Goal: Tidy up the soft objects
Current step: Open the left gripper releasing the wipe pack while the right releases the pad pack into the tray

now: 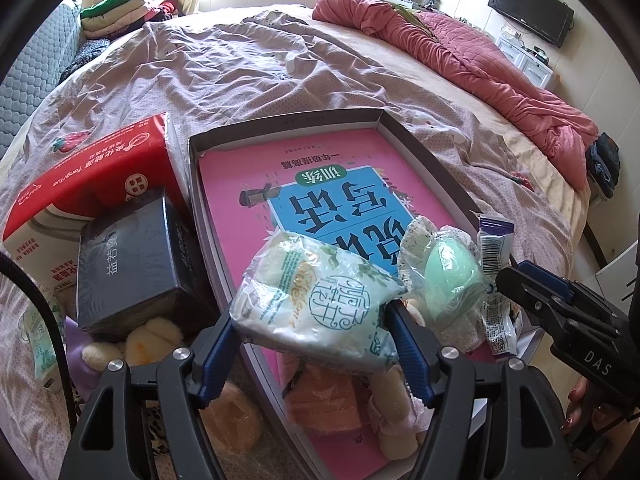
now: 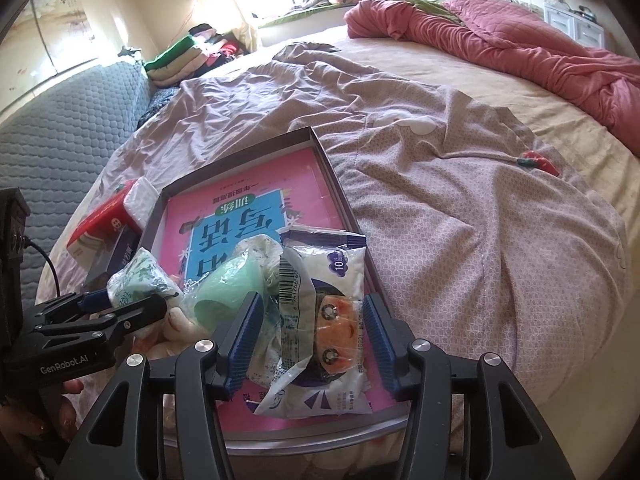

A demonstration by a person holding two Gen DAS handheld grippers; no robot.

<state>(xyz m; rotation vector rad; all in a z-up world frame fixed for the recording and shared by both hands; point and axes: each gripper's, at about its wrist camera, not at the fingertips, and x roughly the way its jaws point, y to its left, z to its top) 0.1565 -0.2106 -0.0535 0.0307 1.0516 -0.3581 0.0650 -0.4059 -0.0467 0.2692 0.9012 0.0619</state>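
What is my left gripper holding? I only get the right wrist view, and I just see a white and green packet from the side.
Observer: The left gripper is shut on a tissue pack with a round green seal.
Operator: Anything soft outside the tray on that side?
Observer: Yes, a cream plush toy lies in front of the dark box, outside the tray.
Operator: Any more packs?
Observer: A second pack lies at the far left.

tray: on the bed, near edge
book: in the tray
two boxes: left of the tray
tissue pack, wrapped ball: over the tray's near end
quilt: far right
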